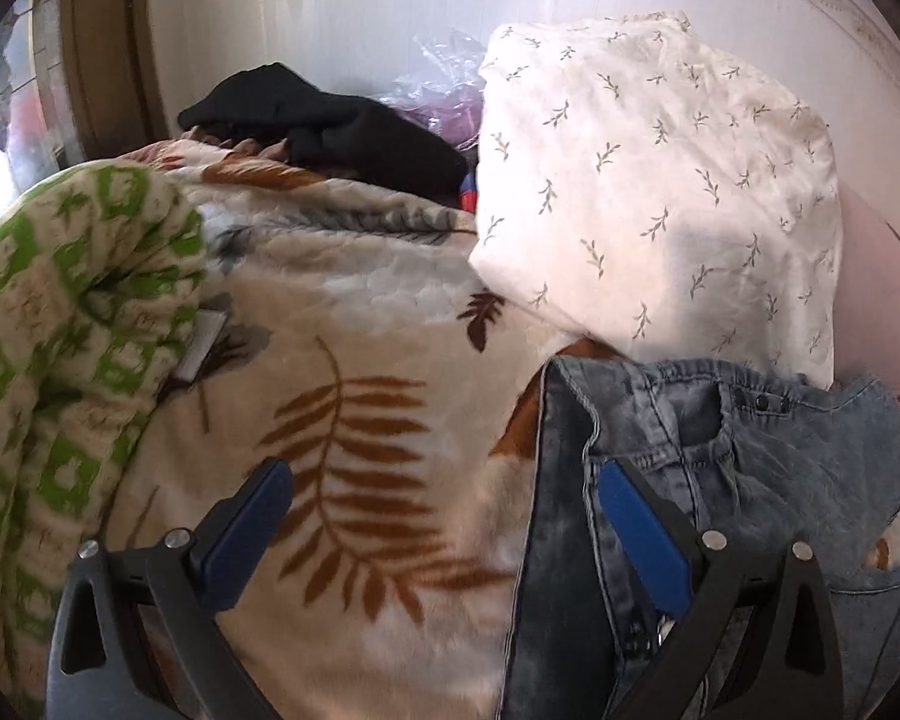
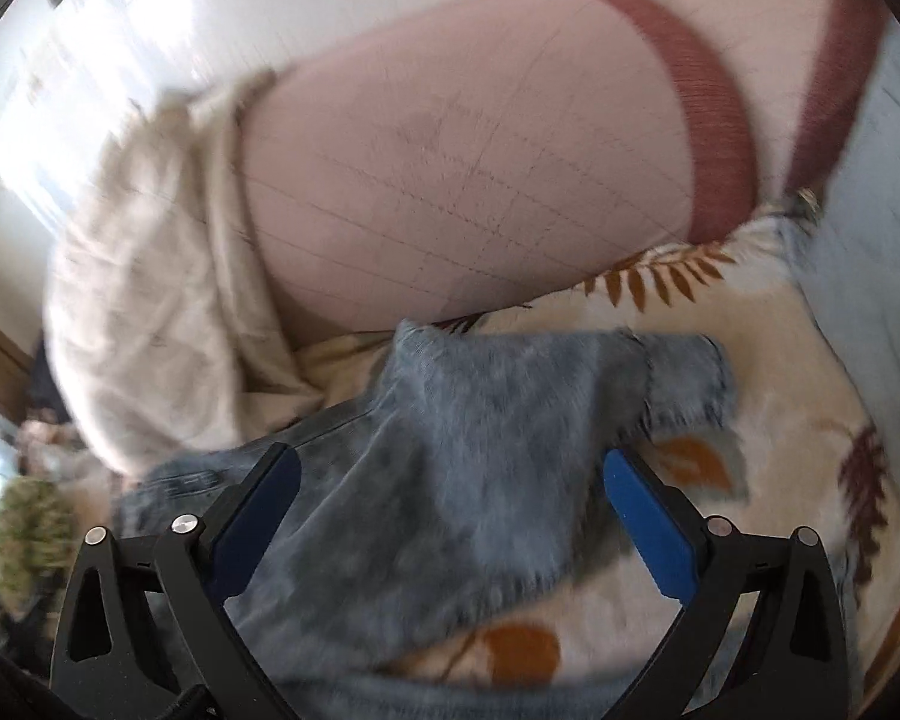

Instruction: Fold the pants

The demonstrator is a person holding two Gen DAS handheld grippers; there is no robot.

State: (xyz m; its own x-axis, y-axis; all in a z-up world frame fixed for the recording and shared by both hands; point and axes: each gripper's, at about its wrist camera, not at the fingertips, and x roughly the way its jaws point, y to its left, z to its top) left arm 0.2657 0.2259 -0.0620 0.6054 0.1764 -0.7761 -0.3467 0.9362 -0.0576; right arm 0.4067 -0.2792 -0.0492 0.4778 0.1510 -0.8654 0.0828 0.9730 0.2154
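Note:
Light-blue washed denim pants lie on a cream blanket with brown fern leaves, at the lower right of the left wrist view, waistband and button showing. My left gripper is open just above the blanket, its right finger over the pants' left edge, nothing held. In the blurred right wrist view a pant leg stretches away between the fingers of my right gripper, which stands open above it; the frayed hem lies at the far end.
A white pillow with small leaf print sits behind the pants. A green-and-cream blanket bulges at left, black clothing at the back. A large pink cushion and beige fabric crowd the right view; blue bedding at right.

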